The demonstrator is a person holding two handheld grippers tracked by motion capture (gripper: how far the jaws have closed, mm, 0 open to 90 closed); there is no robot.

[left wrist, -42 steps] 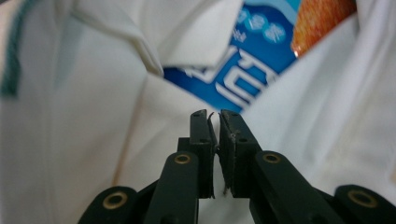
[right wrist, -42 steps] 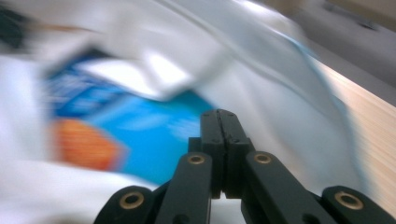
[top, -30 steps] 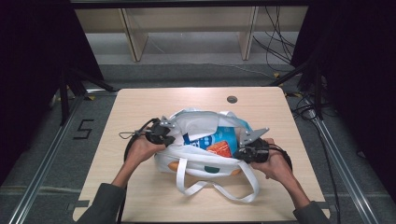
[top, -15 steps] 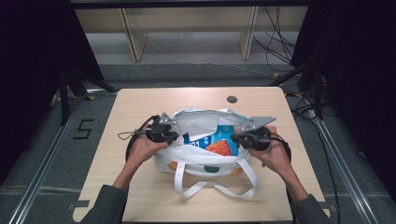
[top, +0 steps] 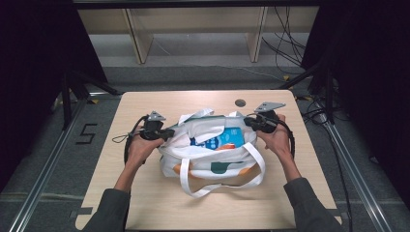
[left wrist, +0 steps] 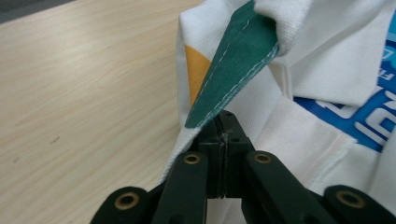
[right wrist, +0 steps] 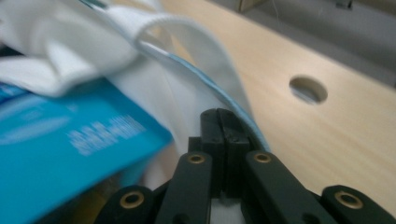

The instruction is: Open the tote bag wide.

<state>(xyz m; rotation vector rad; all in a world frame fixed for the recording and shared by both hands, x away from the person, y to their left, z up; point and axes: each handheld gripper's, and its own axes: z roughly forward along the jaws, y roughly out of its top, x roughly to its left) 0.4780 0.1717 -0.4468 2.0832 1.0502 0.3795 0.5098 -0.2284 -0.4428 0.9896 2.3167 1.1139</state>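
Grippers first: left gripper has its jaws pressed together on the bag's left rim; in the left gripper view a green-lined fold of cloth sits right at the jaw tips. Its jaws have just been closing, with the rim cloth between them. Right gripper likewise has its jaws together, pinching the bag's right rim; in the right gripper view white cloth with a pale blue edge runs past the tips.

Table: light wood, round hole near its far edge, to the right of centre.

Bag: white tote with orange and green patches, lying at mid-table between the two hands, mouth pulled open sideways (rim held at both ends). Near strap loops toward the person and lies flat on the wood.

Inside the mouth: blue packet with white print, toward the right side, seen close in the right gripper view. Print blurred, not readable.
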